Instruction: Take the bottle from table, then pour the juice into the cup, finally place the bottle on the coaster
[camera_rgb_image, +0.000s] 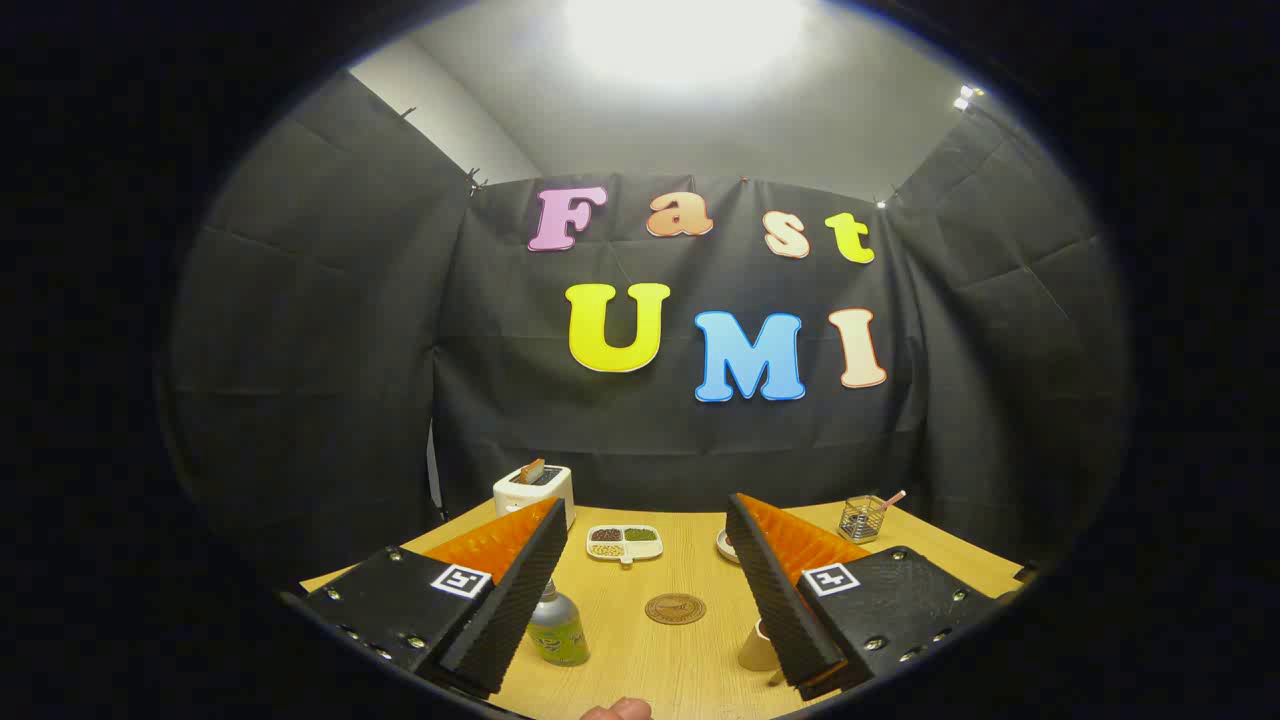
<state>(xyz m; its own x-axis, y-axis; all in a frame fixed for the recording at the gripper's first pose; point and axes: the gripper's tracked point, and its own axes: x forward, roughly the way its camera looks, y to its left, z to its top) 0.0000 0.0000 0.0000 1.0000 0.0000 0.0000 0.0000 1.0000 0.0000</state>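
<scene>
Wooden table (690, 655), black cloth walls (330, 330), fingers (640, 610) spread wide, empty, above bottle (557, 627).

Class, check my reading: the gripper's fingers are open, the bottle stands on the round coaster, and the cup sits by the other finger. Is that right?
One detail is wrong. In the gripper view the bottle stands on the bare table beside one finger, apart from the round coaster, which lies ahead between the open gripper's fingers. The cup does sit by the other finger.

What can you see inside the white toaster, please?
A slice of toast sticks up from the toaster; its lower part sits hidden in the slot. The gripper is open, holding nothing.
</scene>
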